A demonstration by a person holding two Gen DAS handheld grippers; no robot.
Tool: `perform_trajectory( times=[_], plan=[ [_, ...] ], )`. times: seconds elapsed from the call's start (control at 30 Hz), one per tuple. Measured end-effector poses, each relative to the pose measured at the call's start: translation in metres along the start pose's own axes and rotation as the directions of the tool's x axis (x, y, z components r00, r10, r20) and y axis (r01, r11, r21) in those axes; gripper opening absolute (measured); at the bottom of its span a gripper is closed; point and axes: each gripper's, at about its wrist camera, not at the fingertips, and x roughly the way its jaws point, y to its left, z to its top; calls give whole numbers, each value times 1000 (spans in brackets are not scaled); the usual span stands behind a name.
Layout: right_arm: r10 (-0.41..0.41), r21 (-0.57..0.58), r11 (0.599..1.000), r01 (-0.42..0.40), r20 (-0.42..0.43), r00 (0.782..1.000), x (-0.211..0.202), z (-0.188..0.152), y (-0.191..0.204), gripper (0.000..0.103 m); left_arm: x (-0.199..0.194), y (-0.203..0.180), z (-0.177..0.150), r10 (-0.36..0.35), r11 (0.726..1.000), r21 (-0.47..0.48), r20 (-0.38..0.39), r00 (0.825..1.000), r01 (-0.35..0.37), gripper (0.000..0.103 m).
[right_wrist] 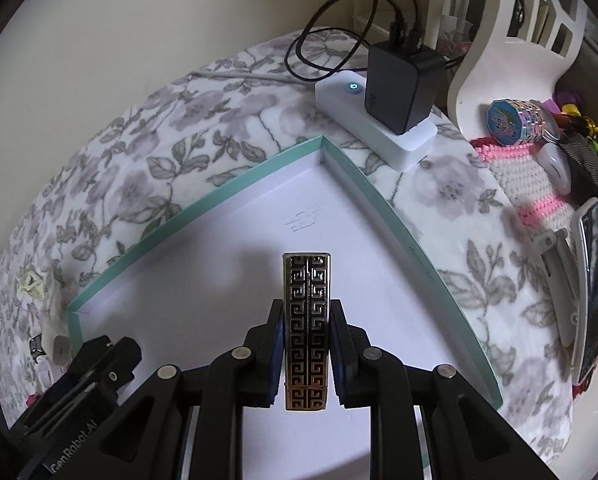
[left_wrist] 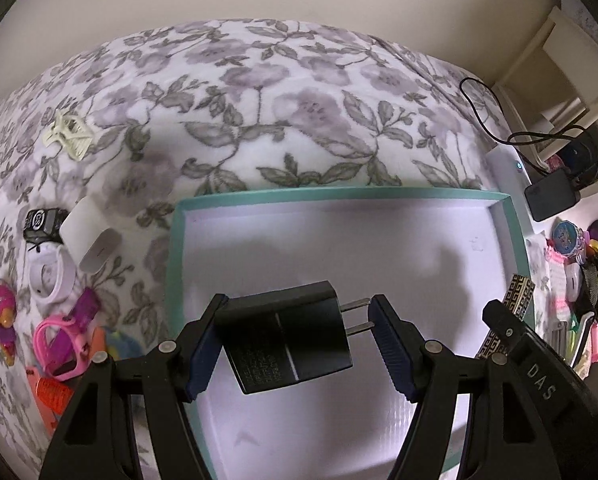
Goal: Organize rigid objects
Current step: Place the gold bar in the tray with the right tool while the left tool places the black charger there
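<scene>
Black plastic forms the body of the wall charger [left_wrist: 287, 340] that is clamped crosswise in the left gripper [left_wrist: 297, 340]: one blue pad is pressed against its flat end, and the other pad is met by the tips of its two metal prongs. The charger is held over the white floor of a shallow tray with a teal rim [left_wrist: 339, 193], which is laid on a bedspread printed with grey and lilac flowers [left_wrist: 259, 92].

A slim black case with a gold key pattern [right_wrist: 307, 328] is gripped upright by the right gripper [right_wrist: 307, 350], whose jaws are closed tightly on its long sides; it is likewise held above the tray floor, near the right-hand wall (its upper end is also caught at the edge of the left wrist view).

To the left of the tray, on the bedspread, a cream hair claw [left_wrist: 69, 136], a white earbud case [left_wrist: 99, 249], a white round gadget [left_wrist: 53, 276], a pink toy figure [left_wrist: 1, 316] and a pink-and-purple watch [left_wrist: 69, 332] are scattered. Beyond the tray's far right corner, a white power strip [right_wrist: 379, 124] is seen with a black adapter [right_wrist: 401, 88] plugged into it and black cables looped behind. Further right, a pink-and-white crocheted piece [right_wrist: 527, 184] is draped beside a stack of glittery tape rolls [right_wrist: 519, 122].
</scene>
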Motion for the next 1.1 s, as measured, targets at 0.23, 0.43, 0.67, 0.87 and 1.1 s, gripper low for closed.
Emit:
perform_trajectory(
  times=[0.23, 0.43, 0.67, 0.87, 1.1],
  plan=[
    [-9, -13, 1000, 9, -17, 1000, 11, 4, 2, 22, 10, -4, 6, 21, 1000, -1, 0, 1000, -21, 72],
    [-15, -37, 999, 14, -27, 1000, 14, 5, 8, 22, 7, 3, 12, 22, 999, -25, 14, 1000, -22, 72],
    [-12, -57, 998, 11, -10, 1000, 5, 6, 13, 23, -4, 10, 14, 16, 999, -44, 39, 999, -14, 72],
    [-7, -70, 998, 8, 10, 1000, -4, 8, 16, 26, -18, 20, 15, 7, 998, -64, 70, 998, -3, 72],
    [0, -89, 996, 3, 26, 1000, -12, 10, 20, 49, -31, 37, 19, 23, 995, -101, 122, 992, -10, 88]
  ],
)
